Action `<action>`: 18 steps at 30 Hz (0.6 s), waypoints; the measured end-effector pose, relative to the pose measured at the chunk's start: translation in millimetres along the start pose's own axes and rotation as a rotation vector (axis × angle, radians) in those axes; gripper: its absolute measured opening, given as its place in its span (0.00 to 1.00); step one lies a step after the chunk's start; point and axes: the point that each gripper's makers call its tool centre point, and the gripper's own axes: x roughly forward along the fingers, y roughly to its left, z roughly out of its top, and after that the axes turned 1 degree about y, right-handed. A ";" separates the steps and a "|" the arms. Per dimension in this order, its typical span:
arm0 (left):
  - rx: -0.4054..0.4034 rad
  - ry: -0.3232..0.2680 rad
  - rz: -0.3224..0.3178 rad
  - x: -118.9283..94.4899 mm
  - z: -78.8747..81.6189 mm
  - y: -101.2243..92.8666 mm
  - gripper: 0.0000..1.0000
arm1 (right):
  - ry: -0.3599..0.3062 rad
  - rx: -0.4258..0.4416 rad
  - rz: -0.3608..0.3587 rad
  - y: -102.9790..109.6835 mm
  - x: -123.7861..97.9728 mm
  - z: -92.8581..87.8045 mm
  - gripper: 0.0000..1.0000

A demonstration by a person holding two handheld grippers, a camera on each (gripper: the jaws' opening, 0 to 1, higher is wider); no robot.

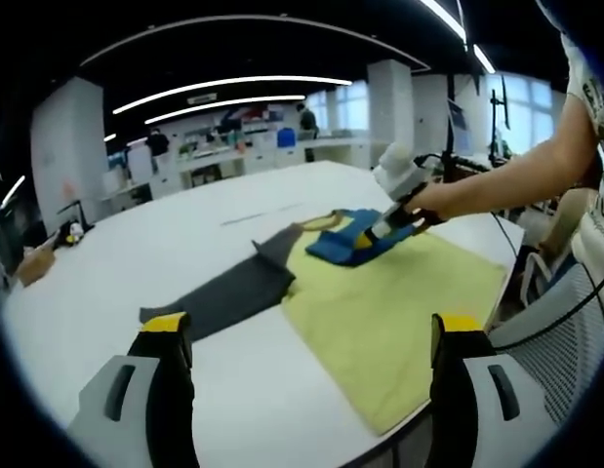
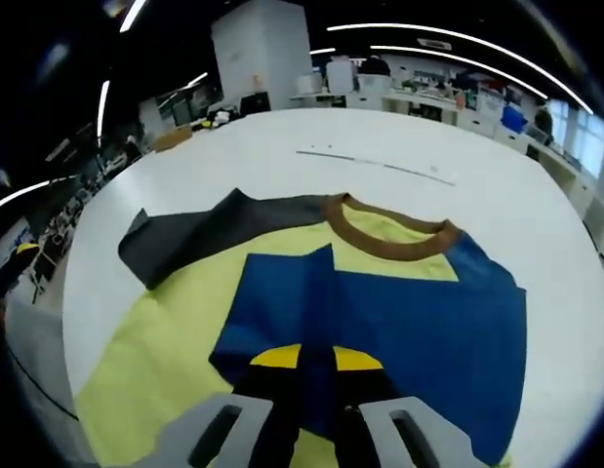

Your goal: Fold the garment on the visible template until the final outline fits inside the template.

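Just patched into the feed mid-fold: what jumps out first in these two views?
The yellow shirt spread on the white table, its blue sleeve folded over the body and pinched by the right gripper. The grey sleeve lies flat, stretched out sideways. The left gripper hovers open over the table's near edge.

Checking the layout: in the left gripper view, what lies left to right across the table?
Grey sleeve → yellow shirt body → blue sleeve, pinched by the right gripper.
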 end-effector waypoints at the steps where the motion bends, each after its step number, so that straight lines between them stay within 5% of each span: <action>1: -0.001 -0.001 0.002 -0.3 0.1 0.4 0.99 | 0.000 0.003 0.002 0.2 0.4 0.2 0.03; 7: -0.008 -0.004 0.016 -2.3 -0.3 4.1 0.99 | -0.028 -0.001 0.035 9.7 -5.8 8.8 0.00; 18: -0.014 -0.006 0.028 -1.9 1.0 8.5 0.99 | -0.100 -0.015 0.174 62.0 -14.6 32.0 0.00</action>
